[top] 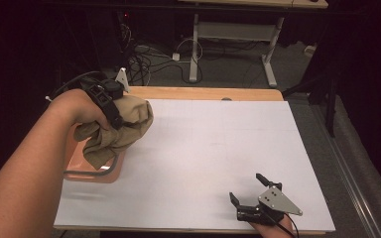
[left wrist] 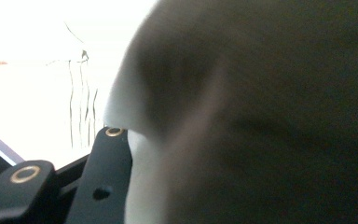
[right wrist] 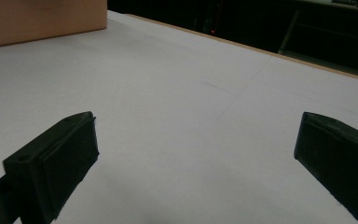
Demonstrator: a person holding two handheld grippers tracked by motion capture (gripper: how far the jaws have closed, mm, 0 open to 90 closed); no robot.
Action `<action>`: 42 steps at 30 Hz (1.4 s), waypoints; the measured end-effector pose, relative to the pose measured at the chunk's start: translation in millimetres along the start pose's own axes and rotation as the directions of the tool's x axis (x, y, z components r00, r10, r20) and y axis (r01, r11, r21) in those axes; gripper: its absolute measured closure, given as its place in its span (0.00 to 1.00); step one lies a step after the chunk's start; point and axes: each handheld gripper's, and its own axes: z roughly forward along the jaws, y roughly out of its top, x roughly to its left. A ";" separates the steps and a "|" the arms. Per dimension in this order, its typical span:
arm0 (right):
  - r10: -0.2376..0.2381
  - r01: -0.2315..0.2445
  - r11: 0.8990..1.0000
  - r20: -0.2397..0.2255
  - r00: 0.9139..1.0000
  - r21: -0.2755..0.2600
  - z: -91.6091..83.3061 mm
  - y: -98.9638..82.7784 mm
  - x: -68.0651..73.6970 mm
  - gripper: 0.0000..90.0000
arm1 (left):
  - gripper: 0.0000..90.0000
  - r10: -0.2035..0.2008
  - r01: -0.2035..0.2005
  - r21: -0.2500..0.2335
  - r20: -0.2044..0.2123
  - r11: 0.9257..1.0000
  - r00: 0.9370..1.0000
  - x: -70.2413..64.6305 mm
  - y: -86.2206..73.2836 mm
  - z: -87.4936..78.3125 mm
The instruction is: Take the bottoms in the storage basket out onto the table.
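Note:
A bunched tan cloth (top: 116, 130) hangs over the orange bin (top: 74, 157) at the table's left edge, held by my left gripper (top: 113, 118), which is shut on it. In the left gripper view the cloth (left wrist: 261, 121) presses close against the lens, beside one black jaw. My right gripper (top: 248, 188) rests near the front right of the white table sheet (top: 203, 144). Its jaws are open and nothing is between them. In the right gripper view the right gripper (right wrist: 196, 154) has bare white sheet between its fingers (right wrist: 60, 154).
The orange bin (right wrist: 42, 18) has a grey metal handle (top: 92, 171) at its near side. The table's wooden far edge (top: 203, 93) lies ahead. Beyond it are a desk frame (top: 238, 44) and floor cables (top: 144, 62).

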 end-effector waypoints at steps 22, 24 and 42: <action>0.003 -0.003 1.000 0.001 1.000 -0.005 -1.0 0.4 0.1 0.00 | 0.66 0.063 -0.062 -0.044 0.017 0.997 0.998 -29.8 21.7 -9.4; 0.006 -0.006 1.000 0.002 1.000 -0.006 -0.9 0.4 0.0 0.00 | 0.66 0.068 -0.067 -0.046 0.019 0.997 0.998 -31.4 23.7 -9.2; -0.001 0.001 1.000 -0.002 1.000 -0.005 -0.9 0.1 -0.1 0.00 | 0.65 0.096 -0.095 -0.058 0.015 0.994 0.995 -49.3 45.0 5.5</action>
